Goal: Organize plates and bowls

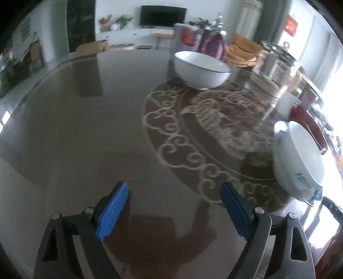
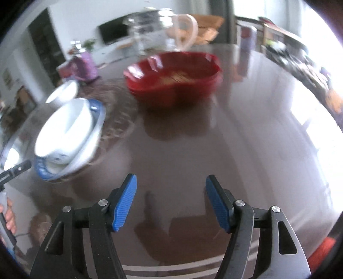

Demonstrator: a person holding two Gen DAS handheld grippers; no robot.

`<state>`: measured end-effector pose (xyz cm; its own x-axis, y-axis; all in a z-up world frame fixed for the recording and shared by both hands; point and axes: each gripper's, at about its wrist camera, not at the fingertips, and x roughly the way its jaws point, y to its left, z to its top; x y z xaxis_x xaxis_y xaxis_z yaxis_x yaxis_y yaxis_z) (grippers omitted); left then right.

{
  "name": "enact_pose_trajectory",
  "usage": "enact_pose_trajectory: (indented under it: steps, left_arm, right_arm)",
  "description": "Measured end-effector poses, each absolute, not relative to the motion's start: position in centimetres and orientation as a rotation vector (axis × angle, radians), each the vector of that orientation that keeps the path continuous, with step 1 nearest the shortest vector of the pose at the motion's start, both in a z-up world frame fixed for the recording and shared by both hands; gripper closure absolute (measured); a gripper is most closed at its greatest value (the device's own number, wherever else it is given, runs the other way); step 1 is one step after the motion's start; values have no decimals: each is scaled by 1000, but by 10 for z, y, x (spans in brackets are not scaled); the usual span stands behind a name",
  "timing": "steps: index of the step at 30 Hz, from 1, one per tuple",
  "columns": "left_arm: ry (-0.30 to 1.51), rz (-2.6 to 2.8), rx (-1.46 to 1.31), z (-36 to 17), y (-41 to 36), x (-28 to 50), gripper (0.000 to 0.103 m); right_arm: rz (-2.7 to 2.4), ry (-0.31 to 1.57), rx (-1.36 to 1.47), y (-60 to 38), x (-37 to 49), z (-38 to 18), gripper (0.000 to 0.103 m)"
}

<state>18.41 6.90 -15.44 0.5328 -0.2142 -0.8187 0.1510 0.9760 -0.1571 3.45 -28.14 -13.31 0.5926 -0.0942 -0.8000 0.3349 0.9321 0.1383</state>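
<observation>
While blurred, both claws gape.

place: home, living-dining room | ahead of claw: glossy dining table (image 1: 75,128) with bowls (image 1: 201,70) | far beyond: television (image 1: 163,16) on low white cabinet (image 1: 128,36), houseplants (image 1: 123,21)

No legible text. White bowl (image 1: 304,154), to the right of and ahead of the left gripper, has blue marks on its side, too blurred to read. Red wall sign (image 1: 292,25), far ahead on the right: characters unreadable.
</observation>
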Motion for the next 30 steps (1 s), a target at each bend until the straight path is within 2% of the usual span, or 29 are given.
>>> enact_pose_trajectory:
  steps: [7,9,16,22,30]
  left_arm:
    - [967,-186,-31,-163,75,196,16]
    - [965,-187,-13,-163,74,196,16]
    - [957,-194,33,-164,70,194,12]
    - [992,-217,93,-168,61,196,0]
    - [1022,-240,121,-168,60,199,0]
  right_arm:
    - [-309,892,210,-277,40,-140,31]
    - [-304,892,200,-276,40,-141,25]
    - [-300,909,155,-268,46,-144,17]
    - [-299,910,156,-268,46,-144,16]
    - [-289,914,152,-268,45,-143,16]
